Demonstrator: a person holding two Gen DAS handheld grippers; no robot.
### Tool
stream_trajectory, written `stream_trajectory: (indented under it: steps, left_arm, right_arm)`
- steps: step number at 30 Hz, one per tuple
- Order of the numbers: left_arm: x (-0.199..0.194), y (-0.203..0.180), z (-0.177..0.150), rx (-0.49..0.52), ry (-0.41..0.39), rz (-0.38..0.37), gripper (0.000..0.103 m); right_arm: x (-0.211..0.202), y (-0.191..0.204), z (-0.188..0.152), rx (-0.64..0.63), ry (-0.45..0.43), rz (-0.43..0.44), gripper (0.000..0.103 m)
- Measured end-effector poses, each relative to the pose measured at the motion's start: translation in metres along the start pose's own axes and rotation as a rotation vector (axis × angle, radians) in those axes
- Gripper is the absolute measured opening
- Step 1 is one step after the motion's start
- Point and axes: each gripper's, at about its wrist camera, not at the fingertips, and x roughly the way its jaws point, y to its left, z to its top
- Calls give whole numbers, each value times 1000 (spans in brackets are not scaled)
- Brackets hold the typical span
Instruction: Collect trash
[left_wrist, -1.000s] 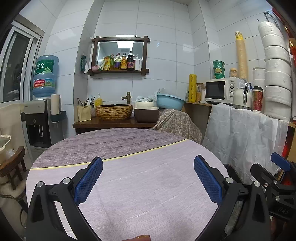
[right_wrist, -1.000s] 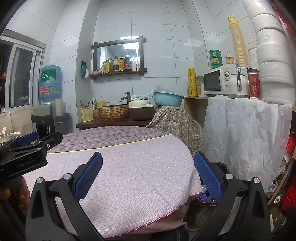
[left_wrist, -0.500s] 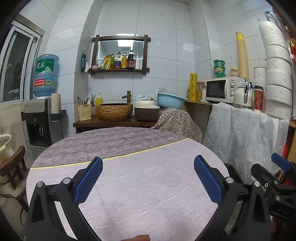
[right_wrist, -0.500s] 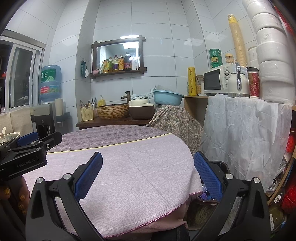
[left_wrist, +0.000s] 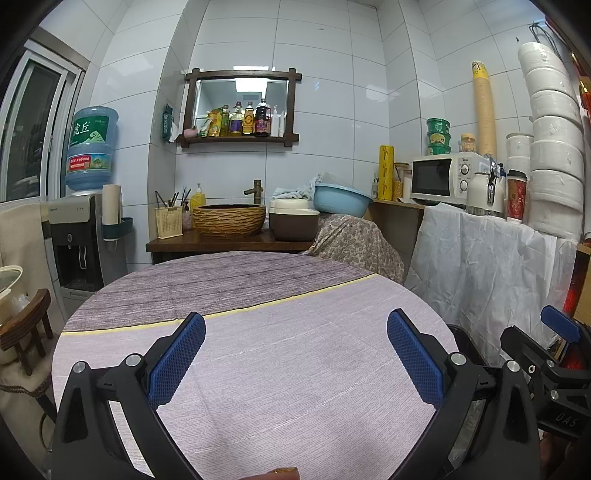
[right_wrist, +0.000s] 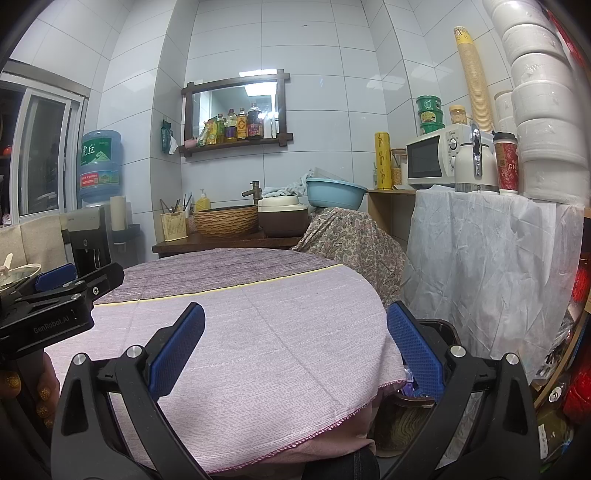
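Observation:
A round table under a lilac and grey cloth (left_wrist: 295, 369) fills the foreground, and I see no loose trash on it. My left gripper (left_wrist: 295, 325) hangs over the cloth, open, with nothing between its blue pads. It also shows at the left edge of the right wrist view as the left gripper (right_wrist: 62, 291). My right gripper (right_wrist: 295, 317) is open and empty over the table's right edge (right_wrist: 369, 402). A dark bin (right_wrist: 439, 324) stands just past that edge, mostly hidden behind my right finger, with some wrappers inside.
Behind the table runs a wooden counter with a woven basin (left_wrist: 229, 219) and a brown pot (left_wrist: 293, 225). A water dispenser (left_wrist: 74, 236) and a wooden stool (left_wrist: 26, 325) stand at the left. A white-draped shelf (left_wrist: 480, 266) with a microwave (left_wrist: 439, 179) stands at the right.

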Motion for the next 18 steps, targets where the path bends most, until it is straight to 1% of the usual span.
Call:
stream_trajectory:
  steps: [18]
  left_arm:
    - [1,1,-1,1,4,0,98]
  right_arm:
    - [1,-1,-2,5,4,2,97]
